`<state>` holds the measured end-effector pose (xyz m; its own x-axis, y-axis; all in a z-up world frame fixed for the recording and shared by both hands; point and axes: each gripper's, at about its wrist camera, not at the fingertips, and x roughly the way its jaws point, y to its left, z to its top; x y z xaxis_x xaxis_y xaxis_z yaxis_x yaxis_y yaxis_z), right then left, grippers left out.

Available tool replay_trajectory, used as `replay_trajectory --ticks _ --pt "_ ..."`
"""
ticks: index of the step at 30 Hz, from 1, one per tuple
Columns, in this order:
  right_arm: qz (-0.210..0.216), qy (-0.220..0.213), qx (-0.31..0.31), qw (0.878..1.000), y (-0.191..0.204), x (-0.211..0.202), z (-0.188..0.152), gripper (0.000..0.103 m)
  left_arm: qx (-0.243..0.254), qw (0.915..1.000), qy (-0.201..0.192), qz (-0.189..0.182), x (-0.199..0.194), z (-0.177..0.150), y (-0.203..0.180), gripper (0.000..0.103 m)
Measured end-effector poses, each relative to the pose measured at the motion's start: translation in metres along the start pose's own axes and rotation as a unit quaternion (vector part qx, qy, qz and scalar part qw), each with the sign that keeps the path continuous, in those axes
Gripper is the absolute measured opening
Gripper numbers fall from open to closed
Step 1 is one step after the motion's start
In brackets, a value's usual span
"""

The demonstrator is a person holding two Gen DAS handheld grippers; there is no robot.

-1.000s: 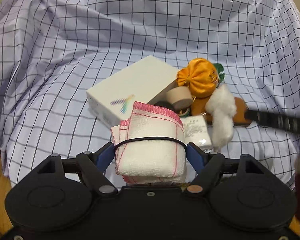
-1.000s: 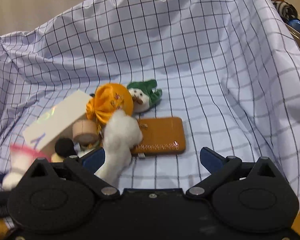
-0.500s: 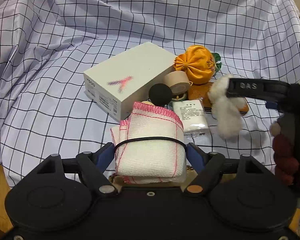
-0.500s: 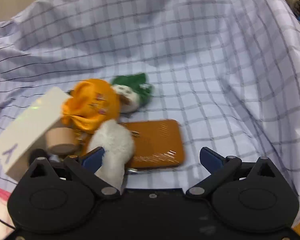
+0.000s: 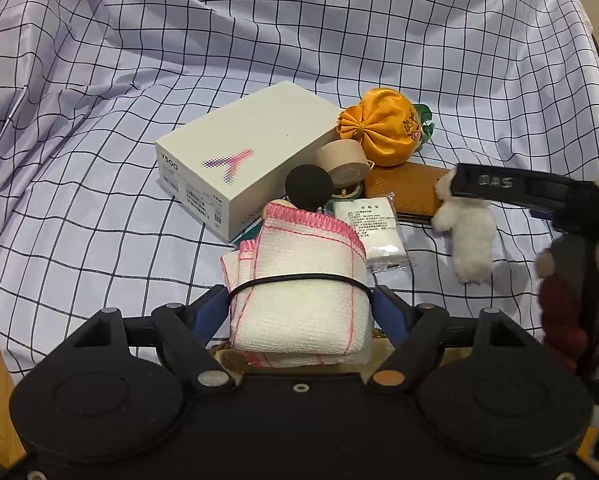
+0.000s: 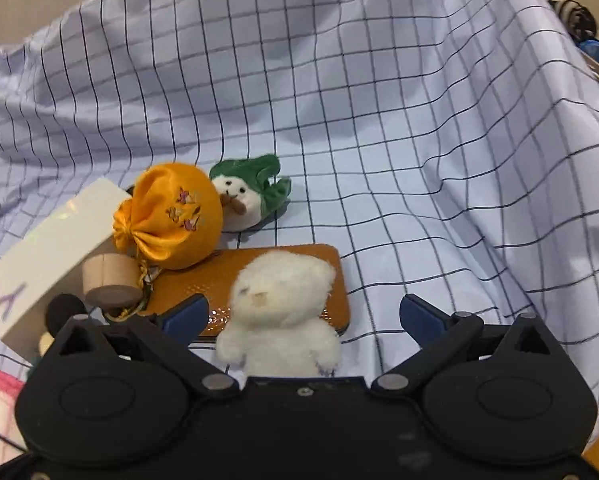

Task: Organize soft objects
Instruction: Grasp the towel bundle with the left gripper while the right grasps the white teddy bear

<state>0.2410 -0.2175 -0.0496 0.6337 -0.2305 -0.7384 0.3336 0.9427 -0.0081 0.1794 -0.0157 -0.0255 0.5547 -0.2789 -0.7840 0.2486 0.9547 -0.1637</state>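
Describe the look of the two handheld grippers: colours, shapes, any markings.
Both are matte black. The left gripper has a wide body with two round housings, angular linkage arms with silver rivets, one copper-coloured, and blue finger pads. The right gripper matches it, with blue pads and silver rivets. Seen from the left wrist camera, its black finger carries pale lettering reading DAS. No cables, hands or sleeves are clearly visible.

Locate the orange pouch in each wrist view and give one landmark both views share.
Left wrist: orange pouch, right of centre in the upper half, at the far right corner of the white box.
Right wrist: orange pouch, left of centre, between the box and the green-hooded plush.
Shared landmark: the tape roll, just in front of the pouch.
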Motion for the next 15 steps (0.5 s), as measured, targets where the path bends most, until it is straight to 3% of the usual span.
replay_trajectory --ticks 9,12,15 --pt "-0.014 0.014 0.003 1.0 0.002 0.022 0.0 0.101 0.003 1.0 0.006 -0.003 0.003 0.0 -0.002 0.073" --pt "-0.021 0.014 -0.006 1.0 0.005 0.023 0.0 0.084 0.003 1.0 0.007 -0.004 0.003 -0.001 -0.004 0.073" --pt "-0.005 0.028 -0.012 1.0 0.006 0.024 -0.001 0.051 0.004 1.0 0.007 -0.003 0.001 -0.002 -0.006 0.073"
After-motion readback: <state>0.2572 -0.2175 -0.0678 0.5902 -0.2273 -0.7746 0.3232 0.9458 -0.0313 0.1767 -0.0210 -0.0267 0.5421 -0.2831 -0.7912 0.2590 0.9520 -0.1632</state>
